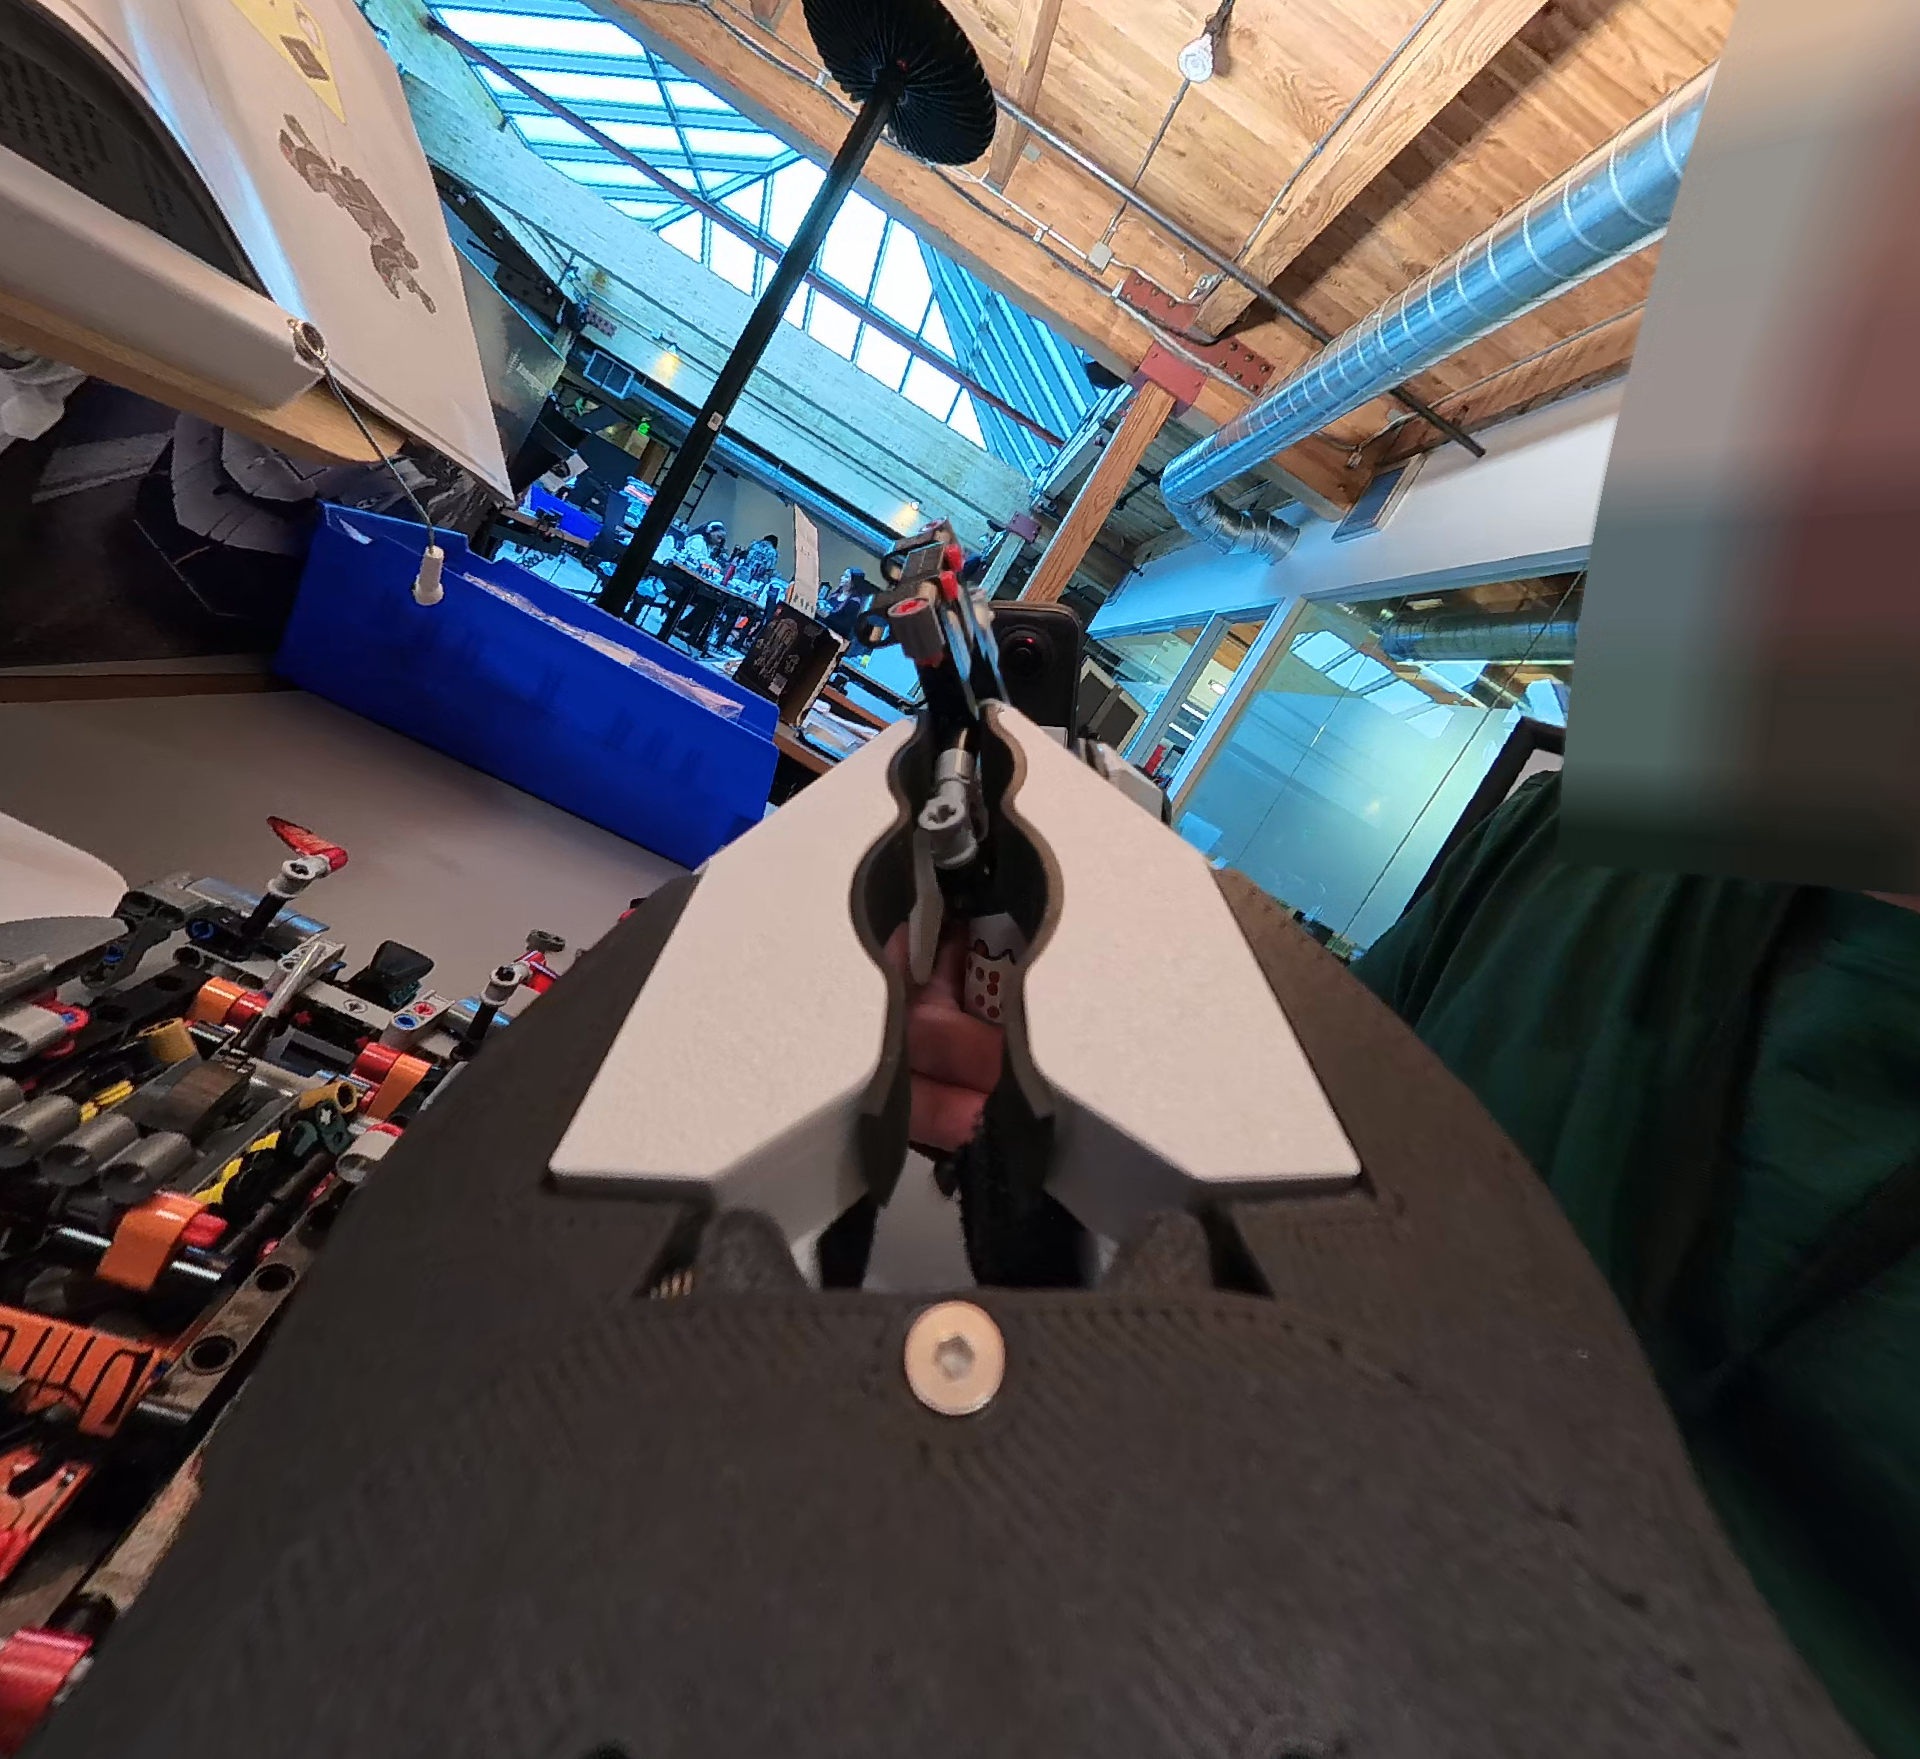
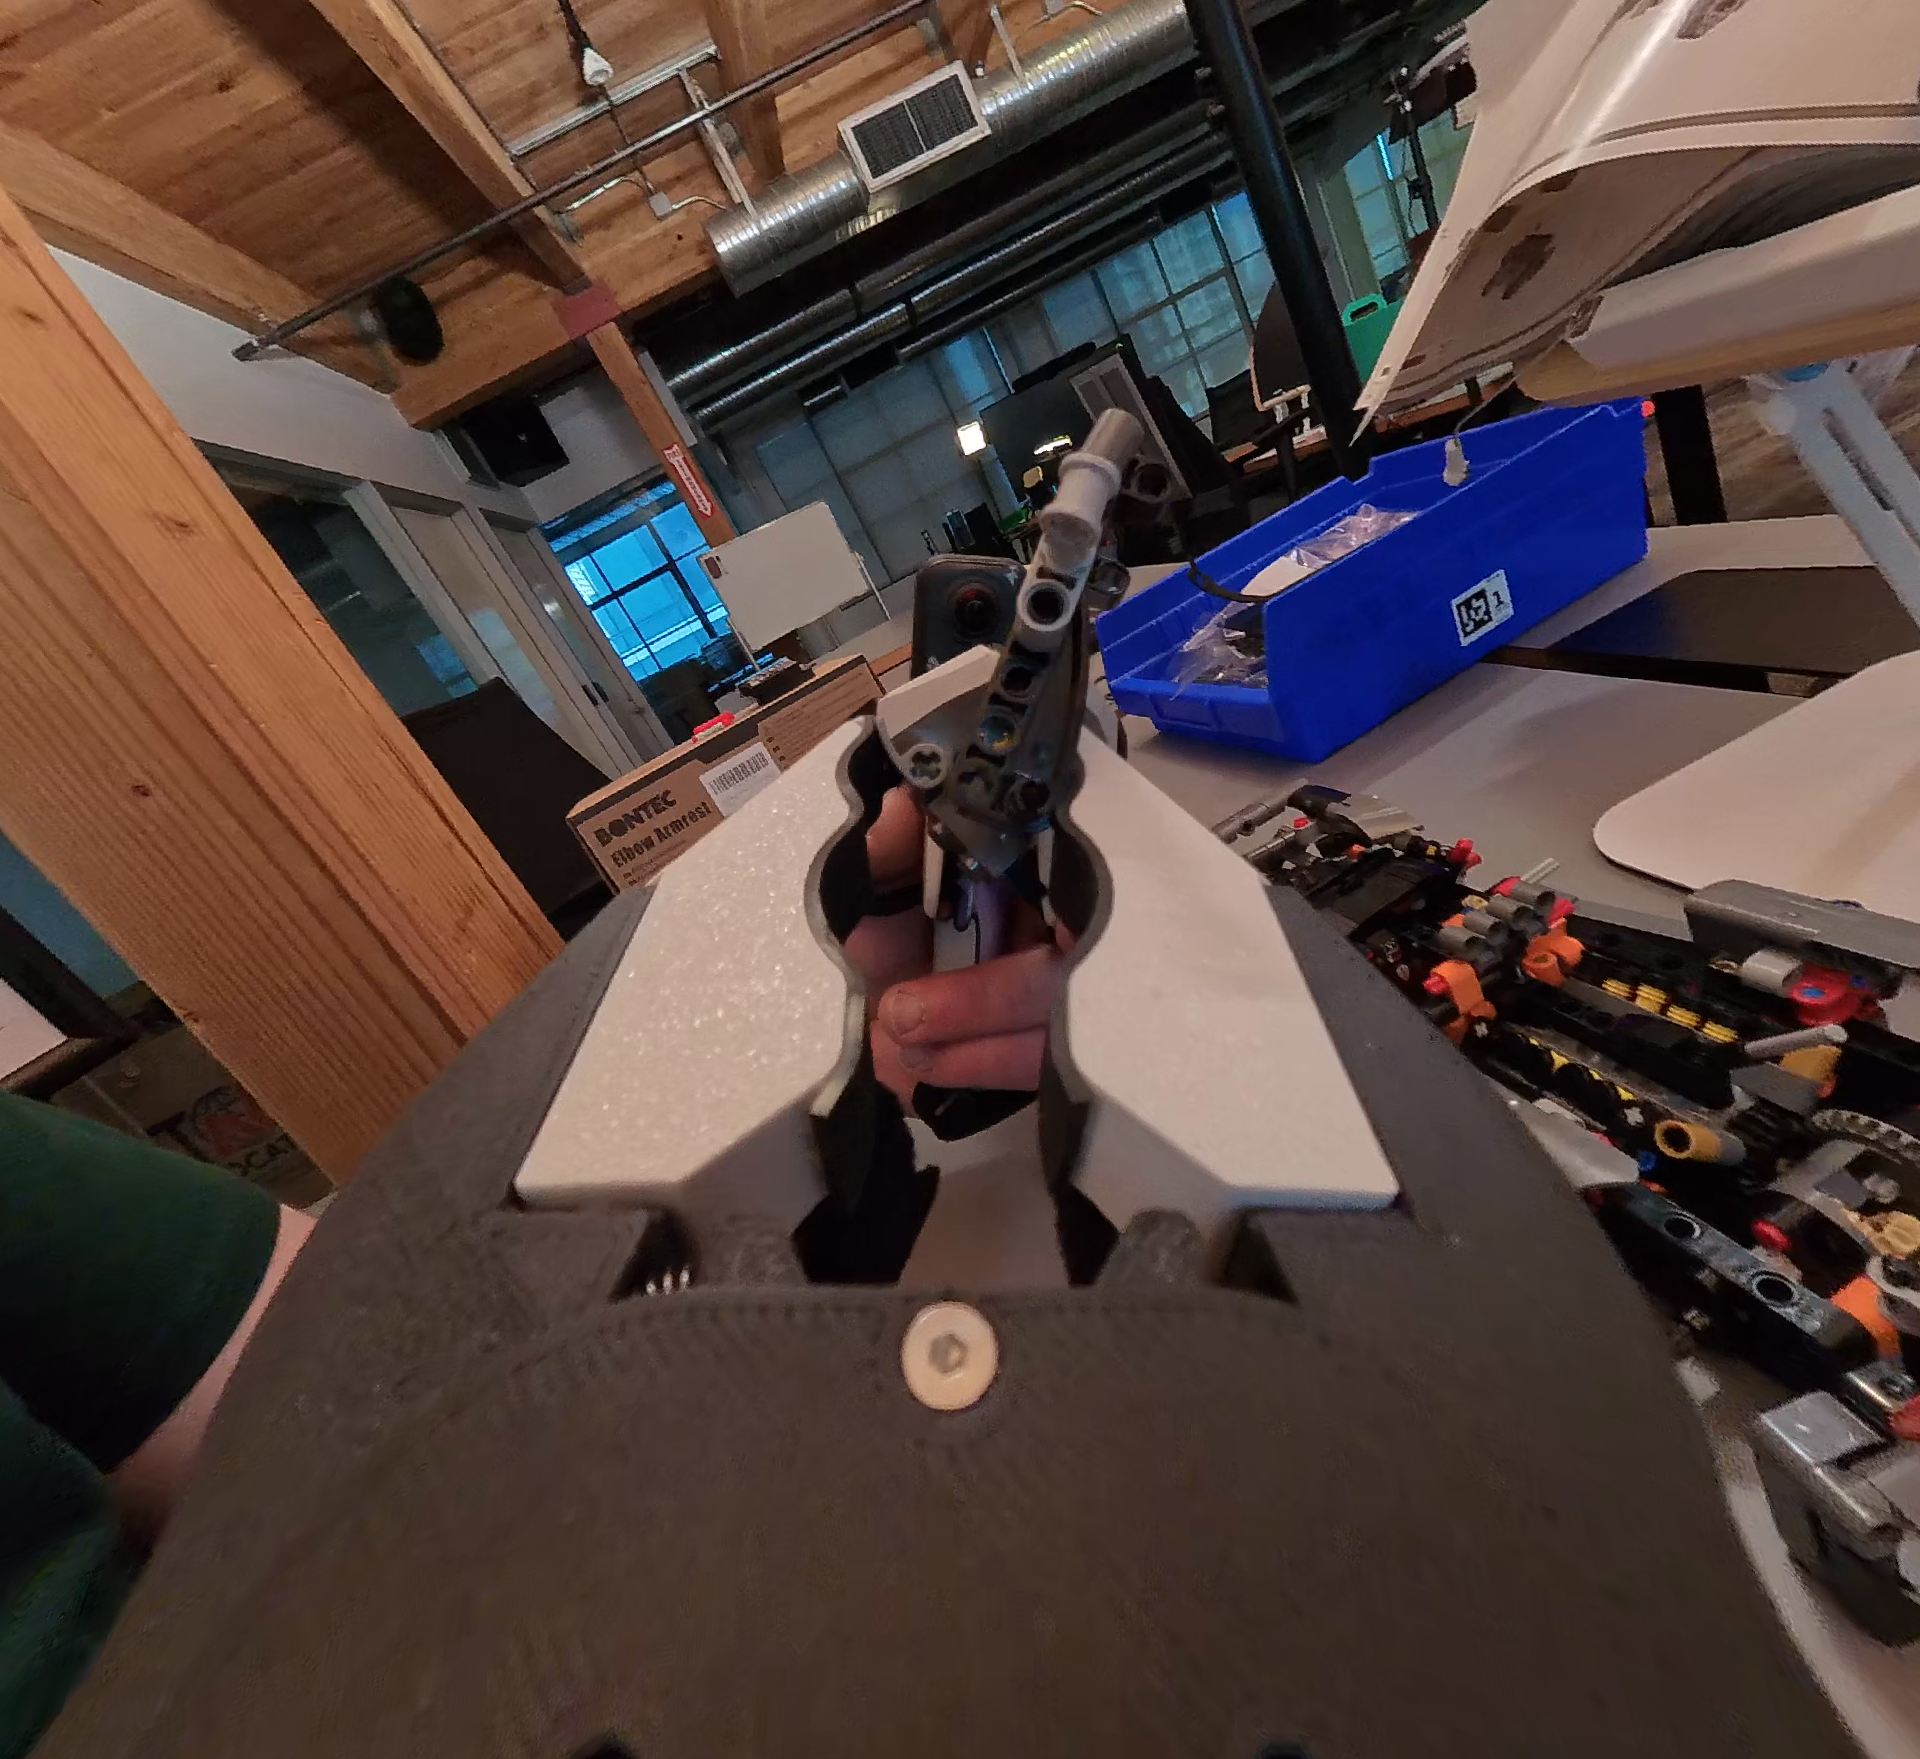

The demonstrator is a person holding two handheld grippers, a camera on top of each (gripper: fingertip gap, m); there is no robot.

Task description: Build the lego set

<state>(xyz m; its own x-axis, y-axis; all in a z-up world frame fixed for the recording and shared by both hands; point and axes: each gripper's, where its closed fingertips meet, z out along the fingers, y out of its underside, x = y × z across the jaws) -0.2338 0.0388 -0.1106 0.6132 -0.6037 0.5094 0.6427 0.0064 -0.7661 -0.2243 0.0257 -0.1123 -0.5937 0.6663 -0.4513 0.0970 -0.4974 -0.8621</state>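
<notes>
Hiding its lower end, both hand-held grippers clamp the lego assembly.

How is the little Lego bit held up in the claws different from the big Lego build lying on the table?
The small subassembly is lifted in the air and stands nearly upright; the big model lies flat on the grey table. The small one is mostly grey and black and slim; the big one is much larger, with orange, yellow and red parts. Both are made of beams and pins.
</notes>
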